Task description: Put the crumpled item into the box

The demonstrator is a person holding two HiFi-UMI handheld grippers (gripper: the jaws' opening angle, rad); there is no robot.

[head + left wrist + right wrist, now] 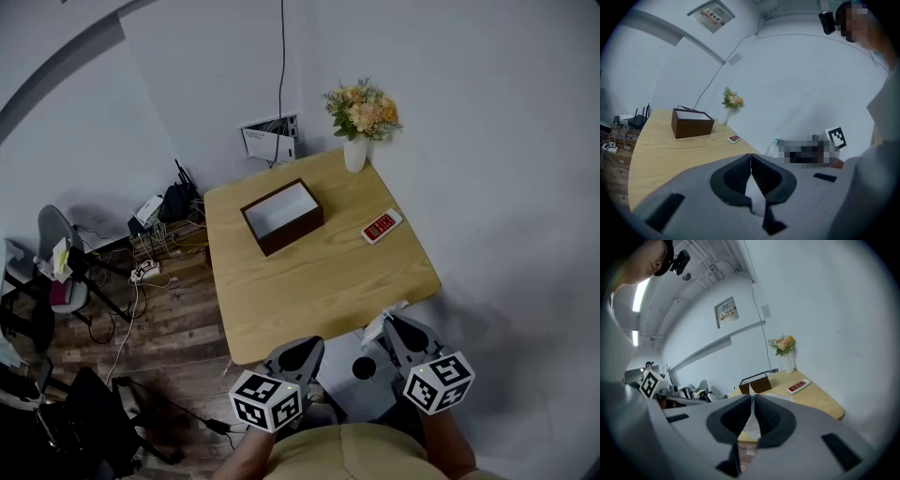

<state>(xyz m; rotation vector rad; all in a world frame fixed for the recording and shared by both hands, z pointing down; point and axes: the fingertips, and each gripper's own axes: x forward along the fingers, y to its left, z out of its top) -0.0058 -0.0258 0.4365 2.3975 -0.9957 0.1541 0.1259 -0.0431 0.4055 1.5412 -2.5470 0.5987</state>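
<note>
The right tool grips the crumpled white item well short of the open dark-brown box, apparently to carry it there, while the spare left tool is clenched empty.

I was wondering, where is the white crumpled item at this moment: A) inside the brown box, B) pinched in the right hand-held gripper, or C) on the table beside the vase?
B: the white crumpled item sticks out from between the closed jaws of the right hand-held gripper.
</note>
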